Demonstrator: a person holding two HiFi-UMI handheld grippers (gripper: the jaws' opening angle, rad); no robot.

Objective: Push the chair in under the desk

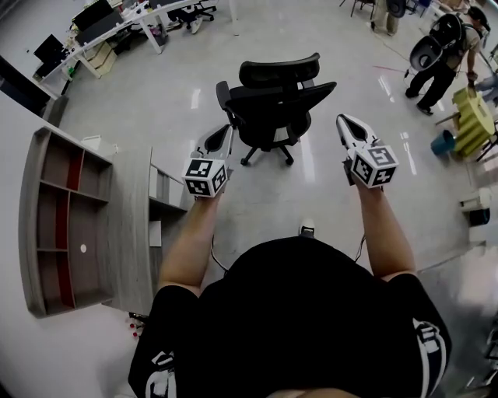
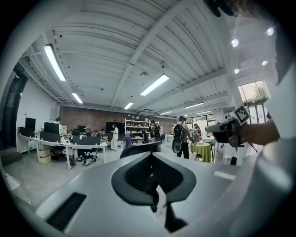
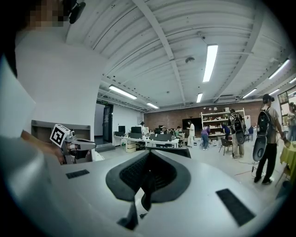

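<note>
A black office chair (image 1: 276,105) stands on the shiny floor ahead of me, its back toward me and away from the desk. The grey wooden desk (image 1: 131,225) lies at my left. My left gripper (image 1: 229,129) is held level just short of the chair's left side, jaws shut and empty. My right gripper (image 1: 344,120) hovers to the right of the chair's back, also shut with nothing in it. In the left gripper view the chair's top edge (image 2: 138,149) shows just beyond the shut jaws (image 2: 151,154). The right gripper view shows the same chair top (image 3: 175,151) past its shut jaws (image 3: 150,152).
A grey shelf unit (image 1: 62,218) stands against the desk at far left. Other desks with monitors (image 1: 117,23) run along the back left. Two people (image 1: 443,54) stand at the back right near a yellow table (image 1: 475,120) and a blue bucket (image 1: 443,142).
</note>
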